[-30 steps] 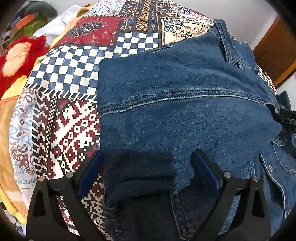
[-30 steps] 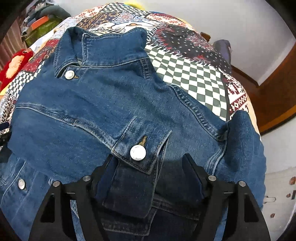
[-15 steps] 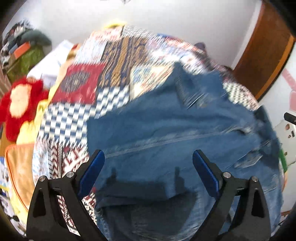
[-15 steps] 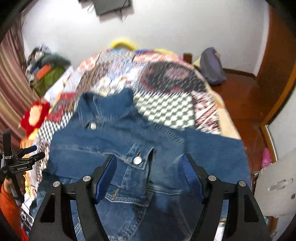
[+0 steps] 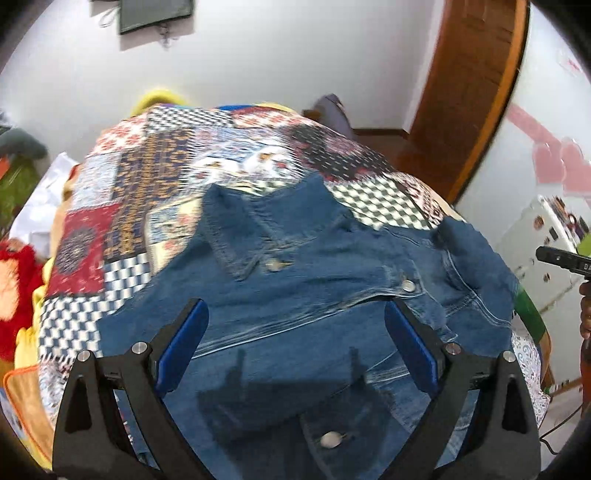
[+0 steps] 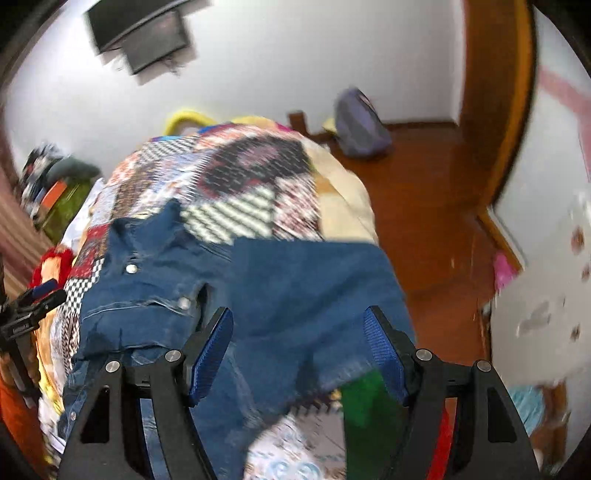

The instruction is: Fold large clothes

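A blue denim jacket (image 5: 303,295) lies on a patchwork-quilted bed (image 5: 166,170), collar toward the far end, both sleeves folded across its front. My left gripper (image 5: 295,350) is open and empty, raised above the jacket's lower half. My right gripper (image 6: 299,354) is open and empty, raised above the jacket's right side (image 6: 295,288), where a folded sleeve reaches the bed's edge. The left gripper's tool shows at the left edge of the right wrist view (image 6: 26,314).
A red and orange plush toy (image 5: 14,288) and yellow bedding lie left of the bed. A grey backpack (image 6: 360,125) sits on the wooden floor (image 6: 424,229) to the right. A wooden door frame (image 5: 476,92) stands at right. A dark screen (image 6: 140,33) hangs on the wall.
Both grippers have let go of the sleeves and lifted up and back from the jacket. The views now take in the whole bed and the room.
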Tool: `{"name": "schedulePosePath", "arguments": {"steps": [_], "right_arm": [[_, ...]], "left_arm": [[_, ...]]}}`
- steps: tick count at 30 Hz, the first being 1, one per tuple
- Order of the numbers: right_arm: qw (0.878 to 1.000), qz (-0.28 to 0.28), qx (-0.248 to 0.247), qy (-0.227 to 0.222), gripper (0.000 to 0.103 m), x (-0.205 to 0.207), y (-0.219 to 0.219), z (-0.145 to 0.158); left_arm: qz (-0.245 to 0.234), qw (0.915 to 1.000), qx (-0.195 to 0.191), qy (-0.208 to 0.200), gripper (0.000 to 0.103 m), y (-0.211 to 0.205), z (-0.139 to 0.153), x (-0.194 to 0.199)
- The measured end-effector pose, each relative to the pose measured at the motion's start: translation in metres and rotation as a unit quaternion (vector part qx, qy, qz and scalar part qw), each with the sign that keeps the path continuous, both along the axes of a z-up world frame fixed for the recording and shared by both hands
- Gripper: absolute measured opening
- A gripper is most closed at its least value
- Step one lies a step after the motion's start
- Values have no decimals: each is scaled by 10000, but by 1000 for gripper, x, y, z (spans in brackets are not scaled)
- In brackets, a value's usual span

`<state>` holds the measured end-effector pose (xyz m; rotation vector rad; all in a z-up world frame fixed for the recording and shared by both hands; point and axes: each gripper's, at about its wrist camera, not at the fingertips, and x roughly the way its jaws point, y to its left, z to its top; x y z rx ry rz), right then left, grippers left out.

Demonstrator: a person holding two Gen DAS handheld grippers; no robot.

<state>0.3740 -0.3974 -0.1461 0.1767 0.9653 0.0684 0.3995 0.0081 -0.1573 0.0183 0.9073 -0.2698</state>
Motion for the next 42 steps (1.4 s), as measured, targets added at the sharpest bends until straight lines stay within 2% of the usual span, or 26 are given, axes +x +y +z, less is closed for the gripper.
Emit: {"name": "schedulePosePath", "arguments": {"steps": [3,7,14,21,23,25,27,29,31,34,42], "right_arm": [[9973,-324,524,397,71,-2,-32,-25],[9869,-694,1185,848,71,-4,-70,-55],[9542,-1315,2369,1270,71,1,-111,-100],[9404,-1735,2637,1267,71,15,-116,-130],[9416,-1919,2517,1147,62,22,-116,-133],[9461,-2015,2306,1053,58,28,-114,-133],[9537,-2017,2031,925,49,32,-109,-129],[9628,-1957,1717,721,31,33,-103,-120],[9696,-1828,1522,564,24,33,-97,-110],[9823,-1554,1032,182,19,30,-80,-83],[9886,-830,1064,-662,17,28,-30,3]], "left_arm": [[-164,9997,19,182,97,-21,-14,11],[-329,9983,97,468,97,-41,-40,25],[-394,9934,2,1080,97,-53,-83,42],[-397,9911,26,1267,97,-54,-103,42],[-441,9915,129,1213,97,-57,-103,39],[-489,9915,248,1180,97,-60,-103,37],[-503,9914,294,1171,97,-61,-103,36],[-483,9916,286,1162,97,-60,-101,36],[-438,9924,242,1122,97,-57,-97,34],[-382,9939,181,1017,97,-49,-87,29],[-196,9979,41,612,97,-25,-50,9]]}}
